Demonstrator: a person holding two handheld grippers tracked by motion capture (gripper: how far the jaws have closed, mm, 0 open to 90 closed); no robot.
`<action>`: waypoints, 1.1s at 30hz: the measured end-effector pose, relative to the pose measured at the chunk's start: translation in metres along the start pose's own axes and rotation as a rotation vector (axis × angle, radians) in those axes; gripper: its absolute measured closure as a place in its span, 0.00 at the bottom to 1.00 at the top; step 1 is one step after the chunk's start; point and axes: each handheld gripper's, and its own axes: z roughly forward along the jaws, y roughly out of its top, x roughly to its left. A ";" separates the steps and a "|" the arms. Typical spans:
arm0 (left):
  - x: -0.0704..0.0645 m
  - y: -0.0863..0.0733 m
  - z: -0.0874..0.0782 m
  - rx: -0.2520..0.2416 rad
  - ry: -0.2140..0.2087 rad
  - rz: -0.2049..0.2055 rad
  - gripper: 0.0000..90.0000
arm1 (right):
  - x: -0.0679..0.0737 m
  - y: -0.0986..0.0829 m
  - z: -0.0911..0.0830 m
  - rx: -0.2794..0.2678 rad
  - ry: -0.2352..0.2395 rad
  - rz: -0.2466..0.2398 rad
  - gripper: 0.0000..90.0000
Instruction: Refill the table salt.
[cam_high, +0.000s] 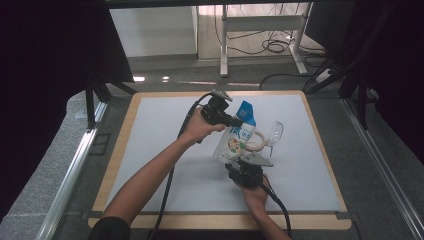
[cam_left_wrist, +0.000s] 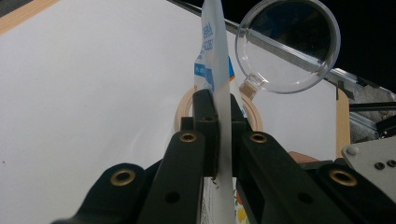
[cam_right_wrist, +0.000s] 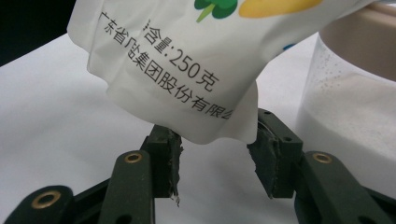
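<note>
A white and blue pouch (cam_high: 241, 131) with printed vegetables hangs above the white mat (cam_high: 150, 150). My left gripper (cam_high: 234, 121) is shut on the pouch's top edge (cam_left_wrist: 215, 70), its jaws pressed flat on the film. My right gripper (cam_high: 241, 161) is just below the pouch. In the right gripper view it (cam_right_wrist: 215, 163) is open, and the pouch's bottom corner (cam_right_wrist: 187, 70) dips between the two pads without being pinched.
A clear stemmed glass (cam_high: 273, 134) (cam_left_wrist: 287, 46) appears to lie on its side just right of the pouch. A tan tape ring (cam_high: 259, 143) (cam_left_wrist: 184, 105) lies beside it. The mat sits on a wooden board (cam_high: 120, 150). Desk legs and cables (cam_high: 272, 45) are beyond.
</note>
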 end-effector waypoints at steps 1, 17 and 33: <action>0.000 0.000 0.000 0.000 0.001 0.000 0.99 | 0.000 0.000 0.000 0.001 0.000 0.000 0.61; 0.000 0.000 0.000 -0.022 0.012 -0.014 0.99 | -0.002 0.001 0.000 0.020 0.018 0.004 0.58; 0.002 -0.009 0.000 -0.033 0.013 -0.016 0.99 | 0.001 0.000 0.001 0.021 0.029 0.001 0.55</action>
